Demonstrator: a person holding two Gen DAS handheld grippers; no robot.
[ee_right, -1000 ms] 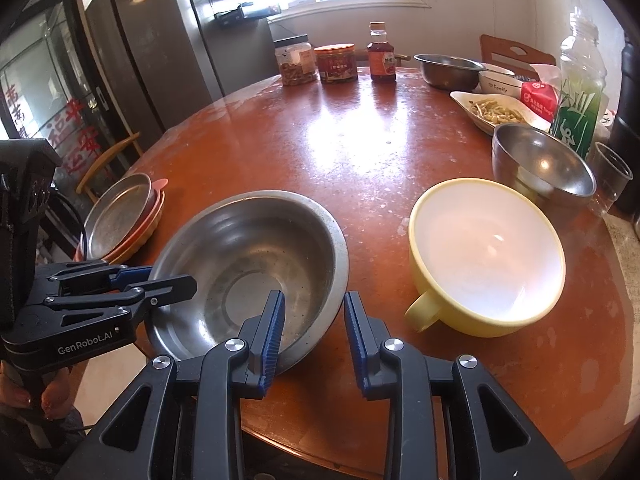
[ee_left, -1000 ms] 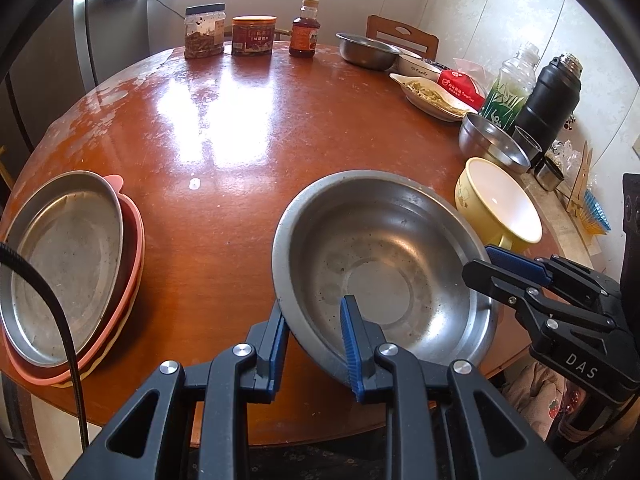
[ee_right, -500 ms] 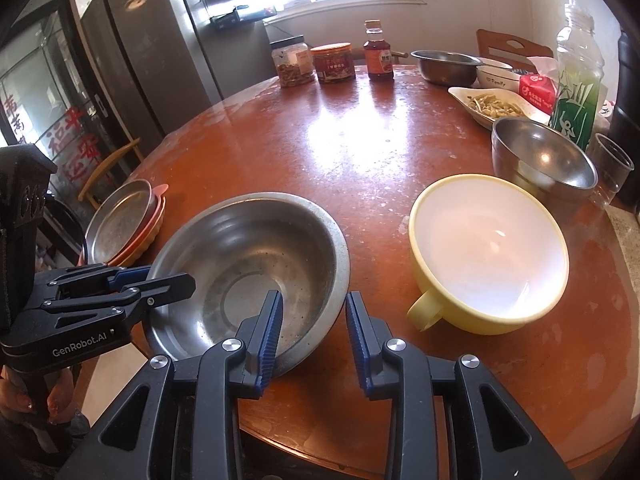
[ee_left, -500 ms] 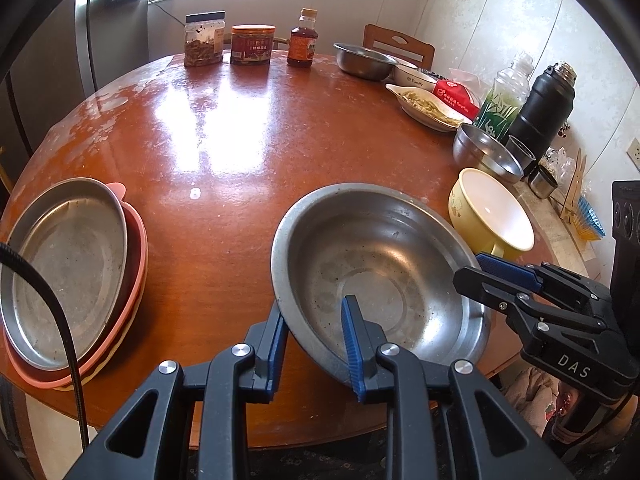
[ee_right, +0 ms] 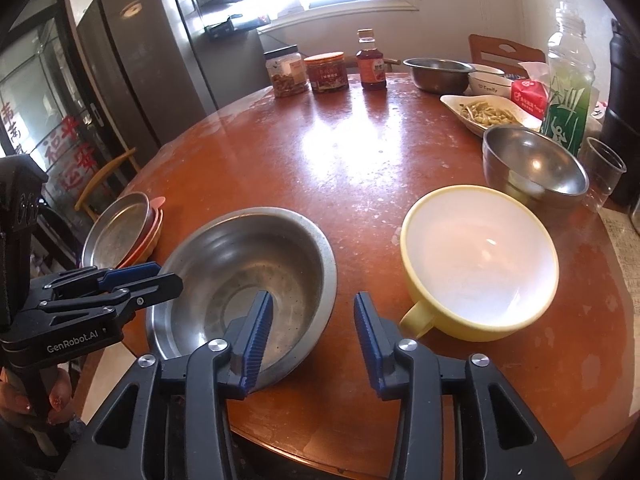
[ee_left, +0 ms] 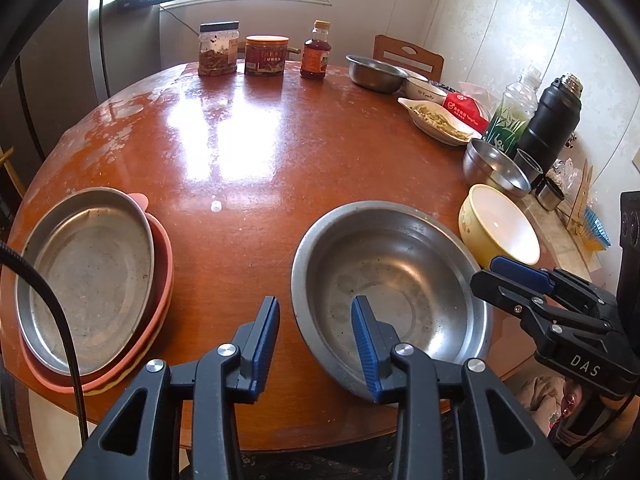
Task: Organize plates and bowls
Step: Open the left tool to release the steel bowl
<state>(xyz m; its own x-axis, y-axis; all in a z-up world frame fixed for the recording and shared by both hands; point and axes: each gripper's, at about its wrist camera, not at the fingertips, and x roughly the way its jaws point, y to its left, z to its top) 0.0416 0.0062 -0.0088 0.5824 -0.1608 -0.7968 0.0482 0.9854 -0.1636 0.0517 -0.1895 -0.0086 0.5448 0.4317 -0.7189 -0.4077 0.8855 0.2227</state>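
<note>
**Steel basin let go near the table's front edge**

Steel plate (ee_left: 86,276) already sits stacked on pink plates (ee_left: 162,280) at the table's left. The wide steel basin (ee_left: 392,280), yellow handled bowl (ee_right: 480,264) and small steel bowl (ee_right: 532,168) remain unnested. Both the left gripper (ee_left: 316,340) and right gripper (ee_right: 312,340) have just been opening; each now straddles the basin's rim loosely, pads off it, where earlier they pinched it.

— What's different at the left gripper (ee_left: 316,338)?
— Its jaws have just been opening, off the steel bowl (ee_left: 394,280) rim between them.
— And the right gripper (ee_right: 313,330)?
— Also opening — the rim sits free between its pads.
</note>
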